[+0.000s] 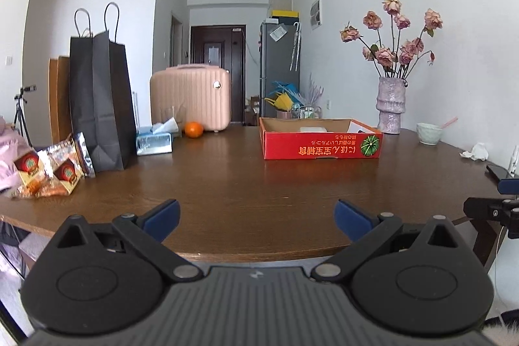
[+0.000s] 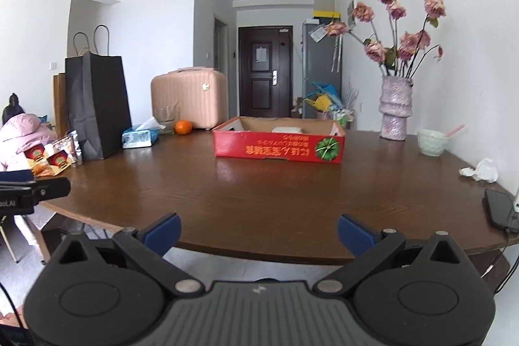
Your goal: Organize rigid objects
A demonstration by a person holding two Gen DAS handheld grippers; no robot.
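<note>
I have both grippers at the near edge of the counter, a dark brown wooden top with a glossy sheen. The left gripper has its jaws spread wide with nothing between them; the right gripper is the same, jaws apart and empty.

The red box sits open-topped toward the far side of the counter, well apart from both grippers. A white block lies inside it; I cannot tell what it is.

On the left stands a black bag, with snack packets just in front of it at the counter's edge. A tissue box is beside the bag, and an orange lies near that. A pink case stands at the far edge behind the orange.

On the right, a vase of dried roses stands near the white wall, with a bowl beside it, a crumpled tissue nearer me, and a phone at the edge.

Beyond the counter the room runs to a dark door, with a grey fridge on the right. A person in a pink jacket is at far left in the right wrist view.
</note>
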